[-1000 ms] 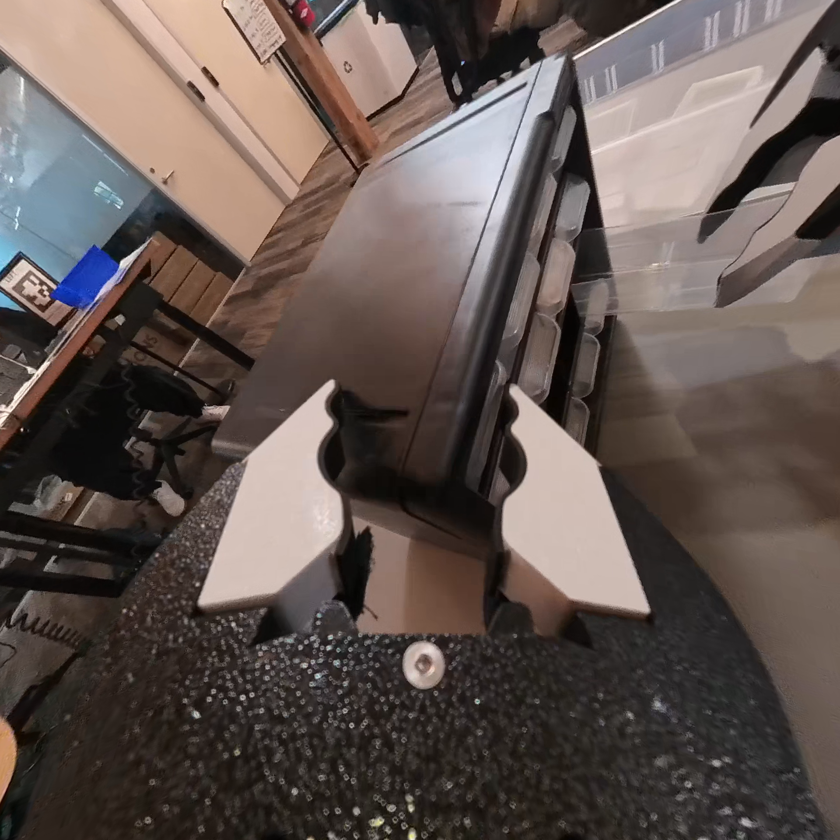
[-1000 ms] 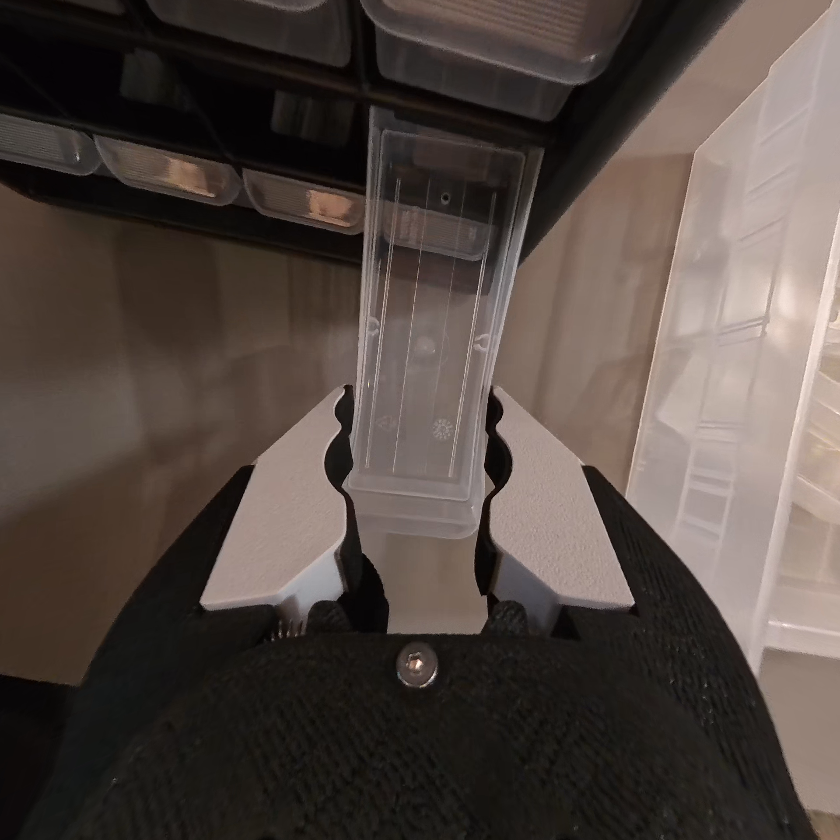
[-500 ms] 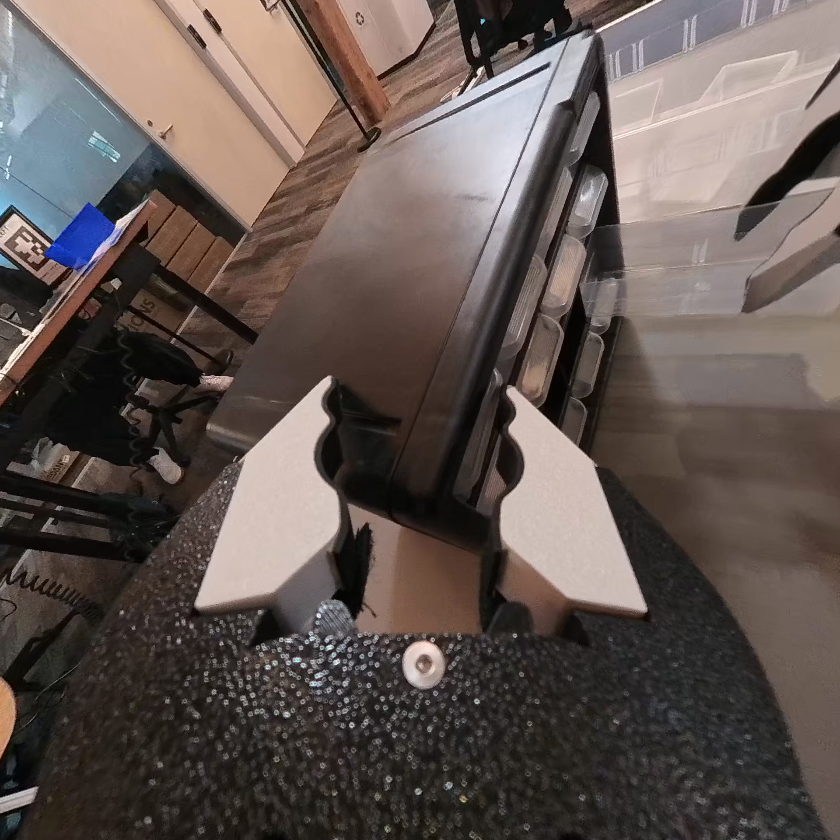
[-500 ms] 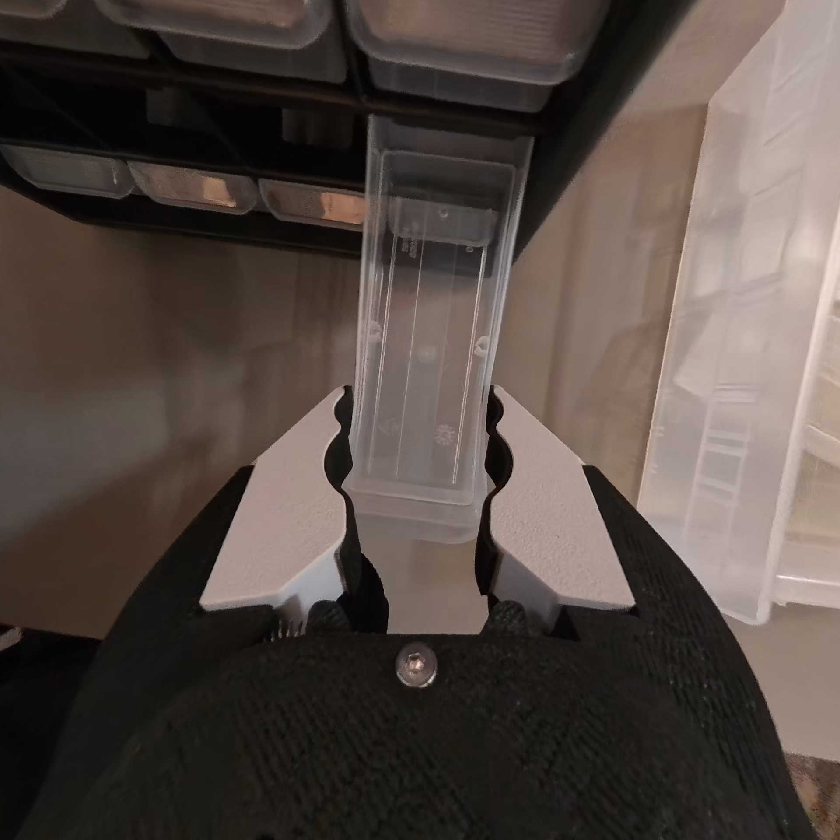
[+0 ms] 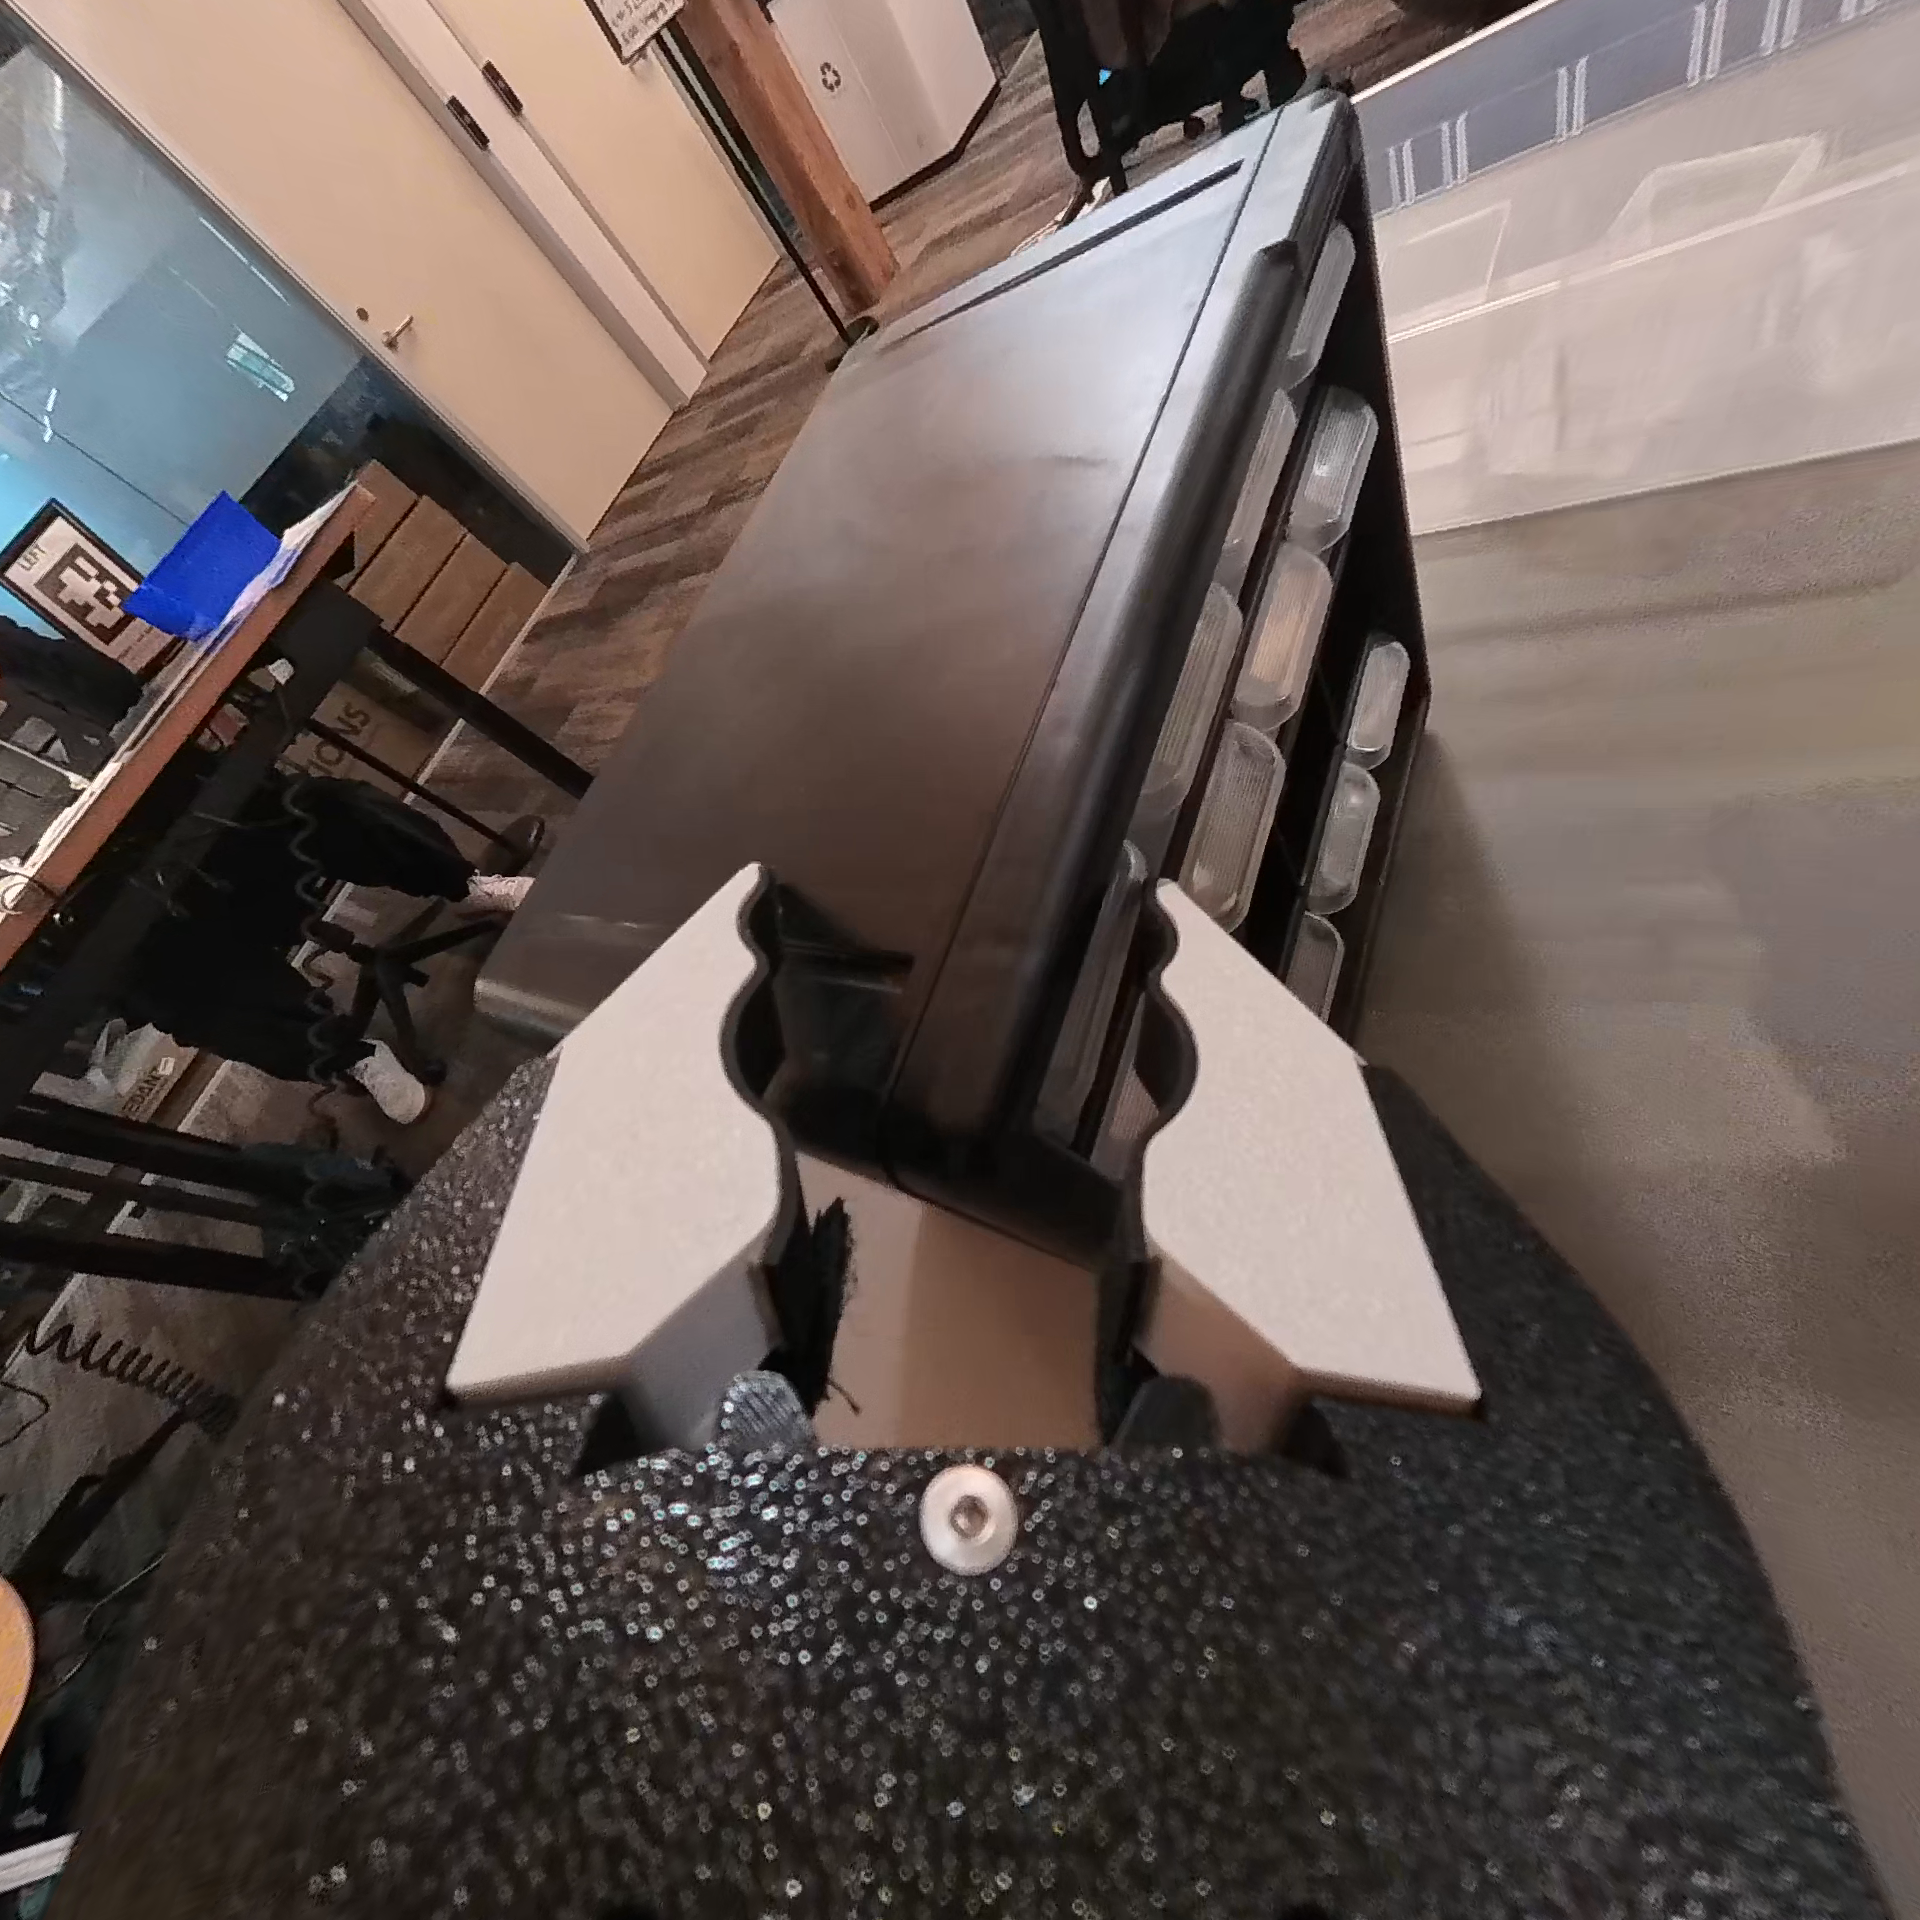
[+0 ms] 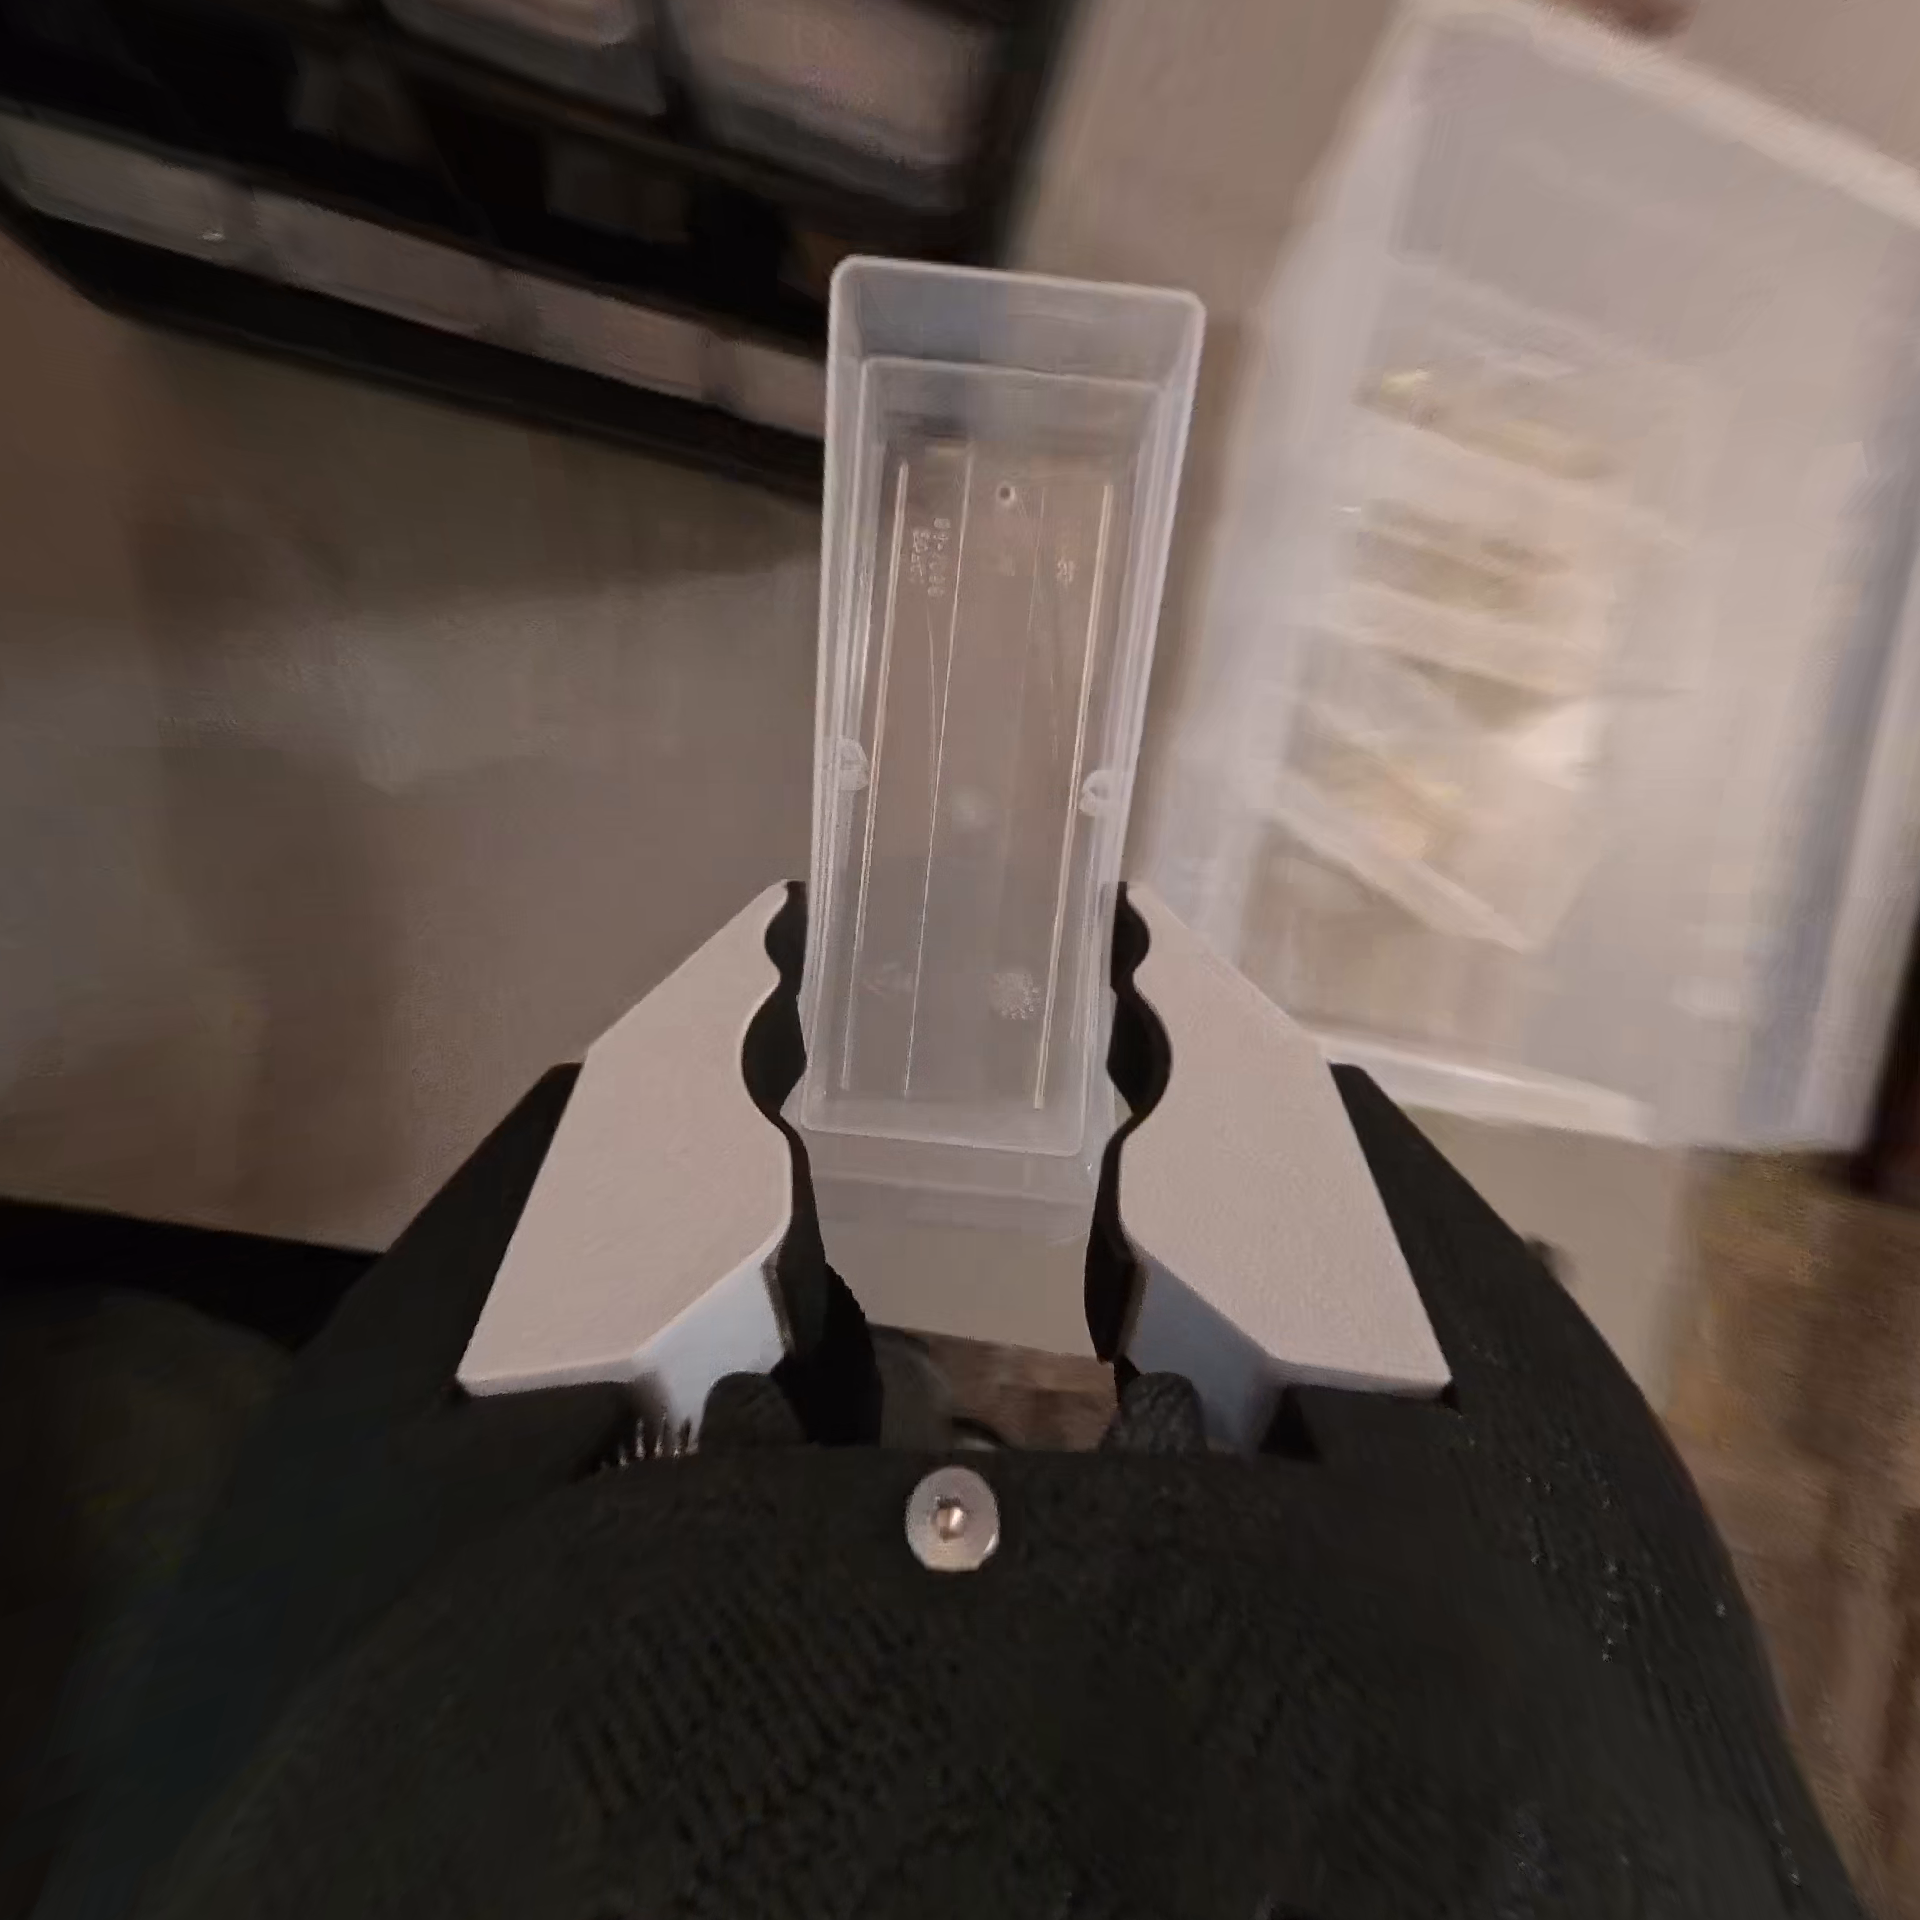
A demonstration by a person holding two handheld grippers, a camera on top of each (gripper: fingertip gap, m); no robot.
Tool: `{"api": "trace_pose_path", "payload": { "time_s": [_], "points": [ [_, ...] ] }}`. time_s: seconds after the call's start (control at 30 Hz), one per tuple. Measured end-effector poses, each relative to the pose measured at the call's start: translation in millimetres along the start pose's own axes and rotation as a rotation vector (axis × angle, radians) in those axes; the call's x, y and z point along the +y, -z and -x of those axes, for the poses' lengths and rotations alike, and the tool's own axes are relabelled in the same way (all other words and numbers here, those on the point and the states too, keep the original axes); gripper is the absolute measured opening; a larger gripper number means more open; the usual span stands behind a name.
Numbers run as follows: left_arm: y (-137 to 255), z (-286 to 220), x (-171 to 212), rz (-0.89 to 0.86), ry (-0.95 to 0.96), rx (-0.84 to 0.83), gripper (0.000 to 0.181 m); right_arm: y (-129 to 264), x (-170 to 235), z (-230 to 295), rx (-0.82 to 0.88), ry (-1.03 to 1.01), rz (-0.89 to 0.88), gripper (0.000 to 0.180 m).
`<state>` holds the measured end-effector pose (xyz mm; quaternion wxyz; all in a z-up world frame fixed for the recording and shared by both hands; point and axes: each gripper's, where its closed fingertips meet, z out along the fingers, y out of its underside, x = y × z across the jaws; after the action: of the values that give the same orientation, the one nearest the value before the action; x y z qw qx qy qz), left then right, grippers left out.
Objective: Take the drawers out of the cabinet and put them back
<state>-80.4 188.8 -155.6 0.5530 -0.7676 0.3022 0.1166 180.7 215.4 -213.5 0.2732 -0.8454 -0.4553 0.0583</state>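
**Drawer clear of the cabinet, hanging in the right gripper**

The right gripper (image 6: 951, 1018) is clamping the near end of a clear, empty drawer (image 6: 992, 727), its fingers (image 6: 665, 1122) pressing on the two long sides. The drawer is pointing away from the camera and is sitting in the air in front of the cabinet (image 6: 499, 218), no part of it touching the frame. The background is blurring, so the gripper is probably moving.

The left gripper (image 5: 951, 1039) is bracing the cabinet (image 5: 883, 644): its fingers (image 5: 1278, 1174) are straddling the near top corner, one on the dark top panel, the other at the drawer fronts. Whether they are actually squeezing the corner or only resting around it, I cannot tell. Rows of other drawers (image 5: 1236, 821) are sitting in their slots, with a dark gap among them.

Risks from here, as I judge them:

- The grip is holding only the end of a long, smooth plastic piece. A quick swing may be making it pivot or slip between the fingers.
- A large clear bin (image 6: 1507, 582) is standing just right of the drawer's path; a wide sweep could be knocking the far end against it.
- When setting the drawer down or returning it, a tilted approach could be catching its rim on the slot edge and jamming.
- If the left gripper is loosening, the light cabinet may be sliding or tipping under any push.
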Motion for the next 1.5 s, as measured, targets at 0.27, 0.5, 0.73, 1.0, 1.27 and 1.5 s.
{"api": "trace_pose_path", "payload": {
  "time_s": [0.27, 0.5, 0.73, 1.0, 1.27, 1.5],
  "points": [
    [0.0, -0.2, -0.1, -0.007, -0.003, 0.006, 0.066, 47.7, 35.1, -161.0, 0.185, 0.530, 0.292, 0.057],
    [-0.2, -0.4, -0.1, 0.009, -0.006, -0.001, 0.066, -15.1, 76.3, -182.1, -0.115, 0.850, 0.682, 0.057],
    [-0.3, -0.3, 0.1, 0.012, -0.008, -0.003, 0.066, -44.7, 81.2, -163.0, -0.474, 0.661, 0.827, 0.058],
    [-0.2, 0.4, 0.1, 0.004, -0.006, 0.000, 0.066, -84.3, 87.0, -174.0, -0.449, 0.826, 0.814, 0.058],
    [-0.1, 0.8, 0.0, -0.005, -0.001, 0.003, 0.066, -116.2, 85.8, -187.8, -0.296, 1.126, 0.688, 0.060],
    [0.1, 0.5, -0.1, -0.011, 0.003, 0.006, 0.067, -134.2, 82.9, -189.5, -0.211, 1.209, 0.614, 0.064]
  ]
}}
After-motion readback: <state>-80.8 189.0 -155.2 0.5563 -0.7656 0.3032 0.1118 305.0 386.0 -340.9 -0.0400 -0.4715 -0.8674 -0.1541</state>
